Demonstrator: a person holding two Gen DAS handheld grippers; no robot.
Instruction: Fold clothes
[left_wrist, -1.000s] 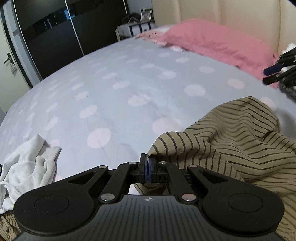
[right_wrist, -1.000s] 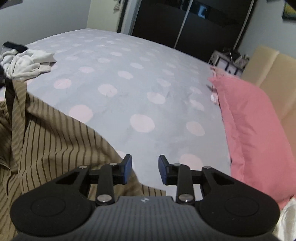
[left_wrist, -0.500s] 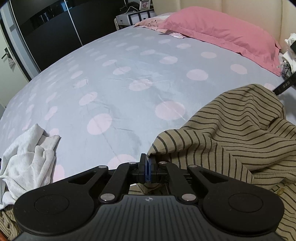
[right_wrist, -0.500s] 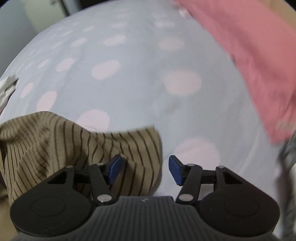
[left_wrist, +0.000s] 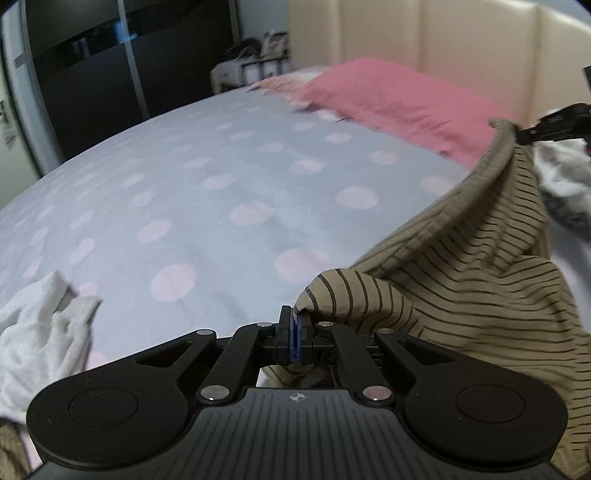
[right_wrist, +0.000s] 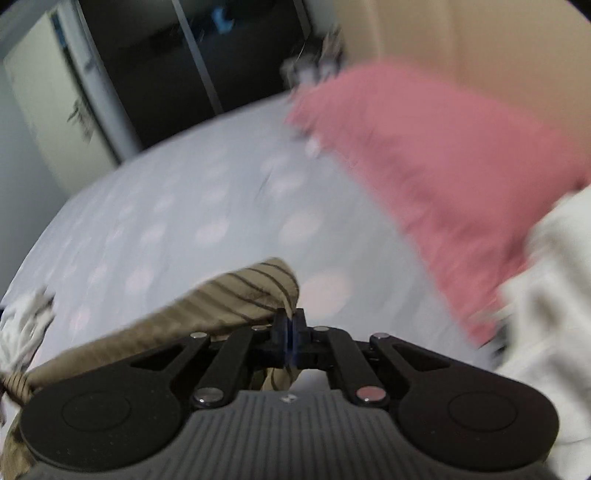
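A tan garment with dark stripes hangs between my two grippers above a blue bedspread with pale pink dots. My left gripper is shut on one corner of the garment. In the left wrist view my right gripper shows at the far right, pulling the hem up taut. The right wrist view is blurred; there my right gripper is shut on another corner of the striped garment, which trails down to the left.
A pink pillow lies along the beige padded headboard. A crumpled white cloth sits at the bed's left. More white and grey fabric lies at the right. A dark sliding wardrobe and a cluttered nightstand stand beyond.
My right gripper closed on a corner of the striped garment, rolled and lifted it toward the pillow. The hem now stretches taut between both grippers. The left gripper kept its grip.
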